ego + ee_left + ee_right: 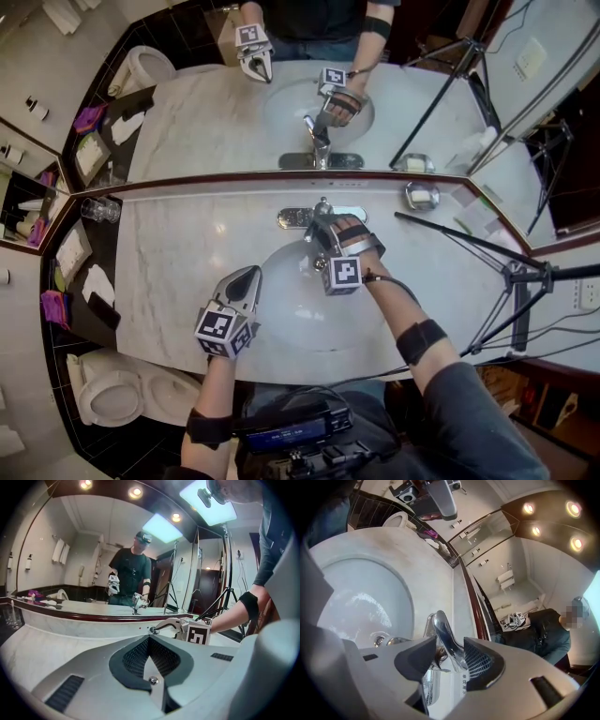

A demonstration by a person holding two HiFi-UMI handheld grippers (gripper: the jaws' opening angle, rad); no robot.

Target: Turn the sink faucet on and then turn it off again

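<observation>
Faucet (pixel 298 217) stands at the sink's (pixel 281 319) back edge. Right gripper (pixel 449 654), rolled and angled down, has its jaws apart around the handle (pixel 446 634), possibly touching it. Left gripper (pixel 247 279), clenched and empty, hovers over the counter (pixel 173 272).

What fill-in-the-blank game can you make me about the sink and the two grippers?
1. On the faucet, the right gripper has its open jaws on either side of the ____.
2. The left gripper has its jaws ____.
3. Behind the faucet hangs a big ____ that shows the person again.
Missing words: handle; shut; mirror.
</observation>
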